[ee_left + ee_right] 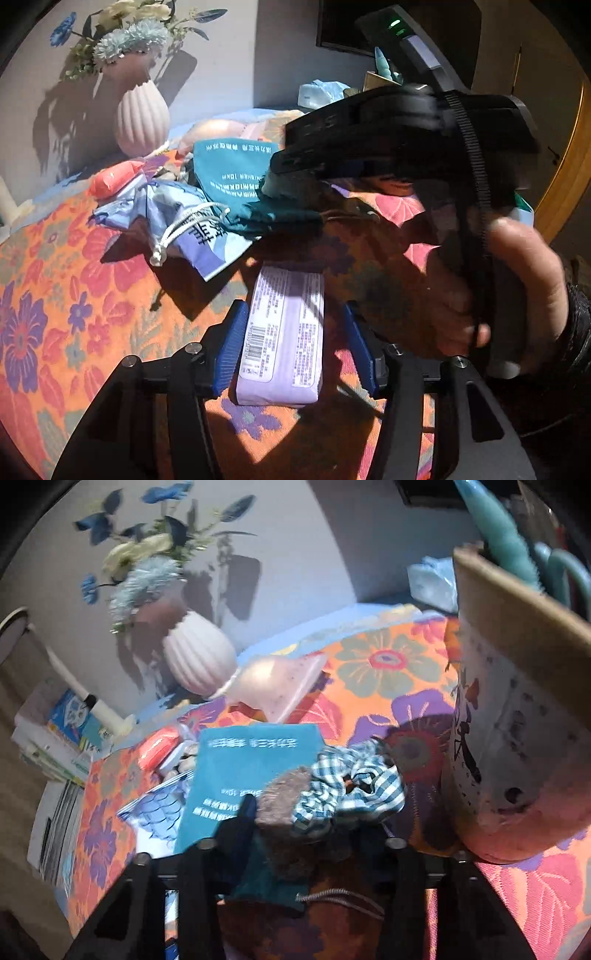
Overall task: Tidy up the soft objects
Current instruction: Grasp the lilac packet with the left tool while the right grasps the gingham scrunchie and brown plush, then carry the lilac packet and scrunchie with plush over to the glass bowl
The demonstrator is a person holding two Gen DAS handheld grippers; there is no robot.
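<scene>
In your left wrist view, the lavender packet point(282, 334) lies between the blue pads point(231, 347) of your left gripper point(295, 347); the jaws stand part open with gaps on both sides, gripping nothing. Close off-centre and the slick wrapper could squirt out. In your right wrist view, the right gripper point(295, 830) hangs over a brown fuzzy piece point(284, 801) and a checked scrunchie point(351, 790) just ahead; blur hides its jaws, so I cannot tell their grip; the teal pouch point(247, 764) underneath may snag
</scene>
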